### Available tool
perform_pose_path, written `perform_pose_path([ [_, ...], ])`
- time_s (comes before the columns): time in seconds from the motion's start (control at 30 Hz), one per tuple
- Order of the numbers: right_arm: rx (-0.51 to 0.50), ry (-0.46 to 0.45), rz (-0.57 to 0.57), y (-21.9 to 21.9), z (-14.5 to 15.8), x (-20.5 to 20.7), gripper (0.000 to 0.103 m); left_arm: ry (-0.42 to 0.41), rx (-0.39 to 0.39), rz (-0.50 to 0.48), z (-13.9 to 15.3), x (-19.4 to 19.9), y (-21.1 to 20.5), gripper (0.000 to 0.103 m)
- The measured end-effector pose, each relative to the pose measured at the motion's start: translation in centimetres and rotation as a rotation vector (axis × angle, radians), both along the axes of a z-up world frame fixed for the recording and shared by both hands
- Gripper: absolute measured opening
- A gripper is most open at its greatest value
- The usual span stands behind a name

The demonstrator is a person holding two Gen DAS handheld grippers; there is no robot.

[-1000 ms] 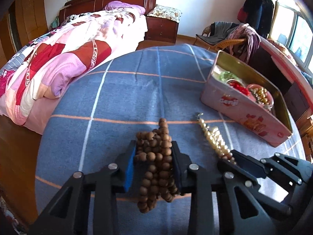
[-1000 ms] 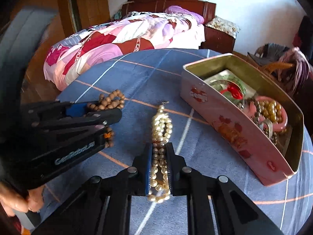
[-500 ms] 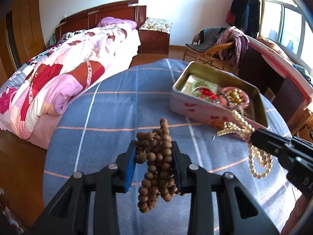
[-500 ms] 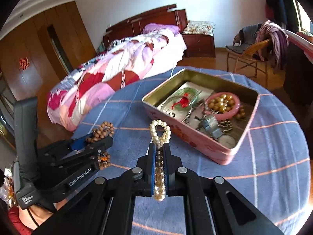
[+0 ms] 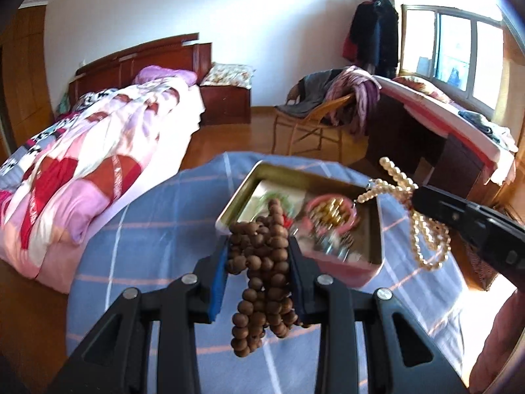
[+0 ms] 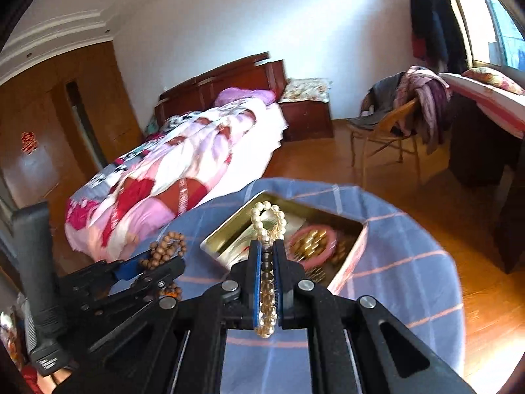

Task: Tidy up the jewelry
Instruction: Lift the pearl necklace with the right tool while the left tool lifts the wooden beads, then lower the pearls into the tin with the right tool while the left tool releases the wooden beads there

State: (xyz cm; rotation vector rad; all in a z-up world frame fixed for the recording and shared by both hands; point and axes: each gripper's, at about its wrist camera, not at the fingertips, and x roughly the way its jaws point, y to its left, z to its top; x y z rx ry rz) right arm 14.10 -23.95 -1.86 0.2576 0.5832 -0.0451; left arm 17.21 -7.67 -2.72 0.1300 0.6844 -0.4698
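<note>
My left gripper (image 5: 258, 246) is shut on a brown wooden bead string (image 5: 262, 272), held in the air near the front edge of an open pink tin (image 5: 344, 271). The tin holds a pink bangle (image 5: 331, 213) and several other pieces. My right gripper (image 6: 267, 251) is shut on a cream pearl string (image 6: 267, 221), also lifted, with its loop over the tin (image 6: 347, 262). In the left wrist view the pearls (image 5: 426, 229) hang from the right gripper at the tin's right side. In the right wrist view the left gripper (image 6: 154, 264) with the brown beads (image 6: 165, 249) is at the left.
The tin stands on a round table with a blue checked cloth (image 5: 157, 229). A bed with a pink quilt (image 5: 82, 170) lies beyond at the left. A chair draped with clothes (image 5: 328, 105) and a desk (image 5: 443, 124) stand at the right.
Both grippers have risen well above the table with their bead strings and moved toward the tin. The pearls went from lying on the cloth to hanging by the tin.
</note>
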Motion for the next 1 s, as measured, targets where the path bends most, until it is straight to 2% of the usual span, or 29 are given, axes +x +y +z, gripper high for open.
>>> perform_pose_path([
  [0.13, -0.027, 0.031, -0.033, -2.0, -0.9, 2.8, 0.006, -0.011, -0.013, -0.04, -0.1, 2.1, -2.8, 0.035],
  [0.23, -0.029, 0.079, -0.045, -3.3, -2.7, 5.0, 0.006, -0.004, -0.004, -0.063, -1.0, 3.7, -5.1, 0.035],
  [0.4, -0.015, 0.125, -0.062, -4.8, -4.9, 6.9, 0.006, 0.028, -0.001, -0.066, -2.3, 5.9, -7.2, 0.035],
  [0.8, 0.027, 0.178, -0.035, -5.0, -7.9, 9.6, 0.006, 0.09, 0.043, -0.044, -5.2, 8.3, -8.6, 0.035],
  [1.0, 0.048, 0.196, -0.022, -4.4, -9.4, 10.0, 0.006, 0.109, 0.071, -0.027, -6.4, 8.1, -9.1, 0.035],
])
